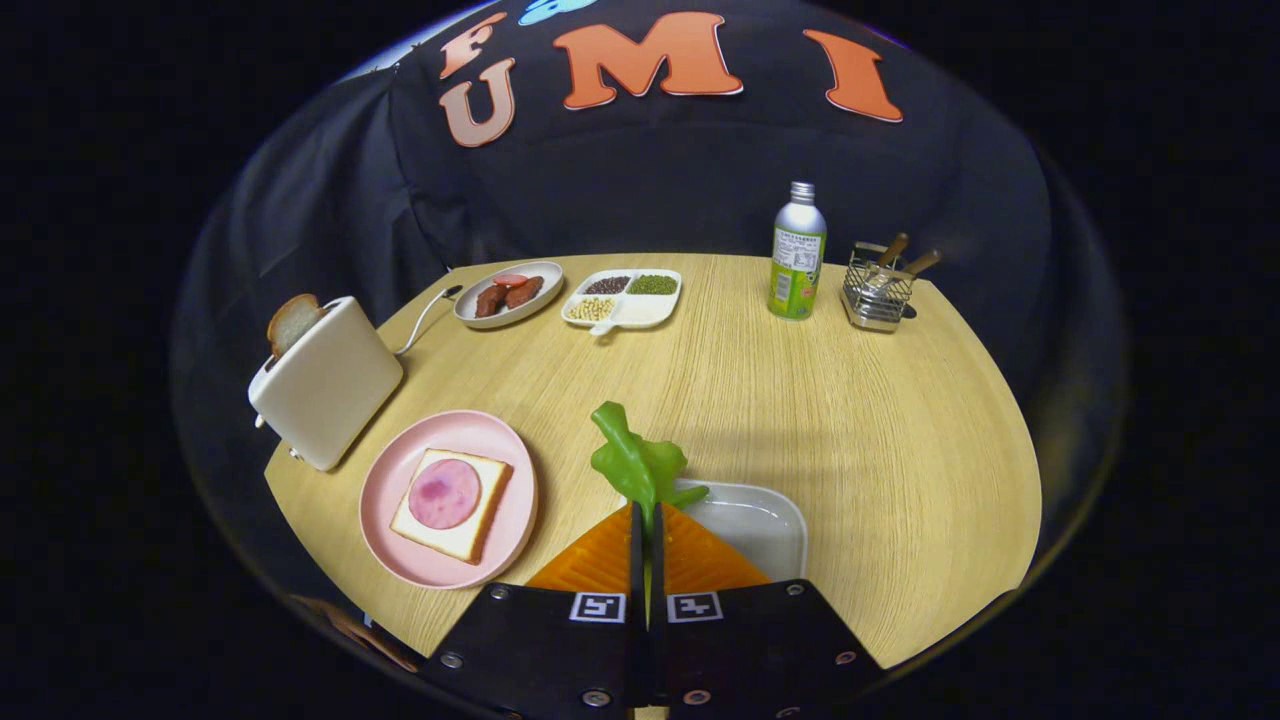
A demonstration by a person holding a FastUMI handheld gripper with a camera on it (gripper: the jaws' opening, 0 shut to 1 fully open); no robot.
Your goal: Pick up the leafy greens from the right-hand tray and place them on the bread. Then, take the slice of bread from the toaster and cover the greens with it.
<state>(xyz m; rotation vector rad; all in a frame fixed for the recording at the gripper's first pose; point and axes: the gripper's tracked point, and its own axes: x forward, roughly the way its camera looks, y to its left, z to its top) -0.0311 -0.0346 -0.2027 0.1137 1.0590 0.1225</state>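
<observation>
Gripper (pixel 645 520) closed on leafy greens (pixel 636 458) at 12 o'clock off the fingertips, above white tray (pixel 770 530); bread (pixel 452 503) on pink plate (pixel 400 480) at 10 o'clock; thin pinch, so risk of slipping free in transit.

A round wooden table (pixel 780 400) carries a toaster (pixel 325 385) at the left; a pink plate (pixel 400 540) just beside it; a white tray (pixel 765 525) near the front; at the back, an oval dish (pixel 475 310), a divided dish (pixel 650 312), a bottle (pixel 797 255) and a wire basket (pixel 877 295).
</observation>
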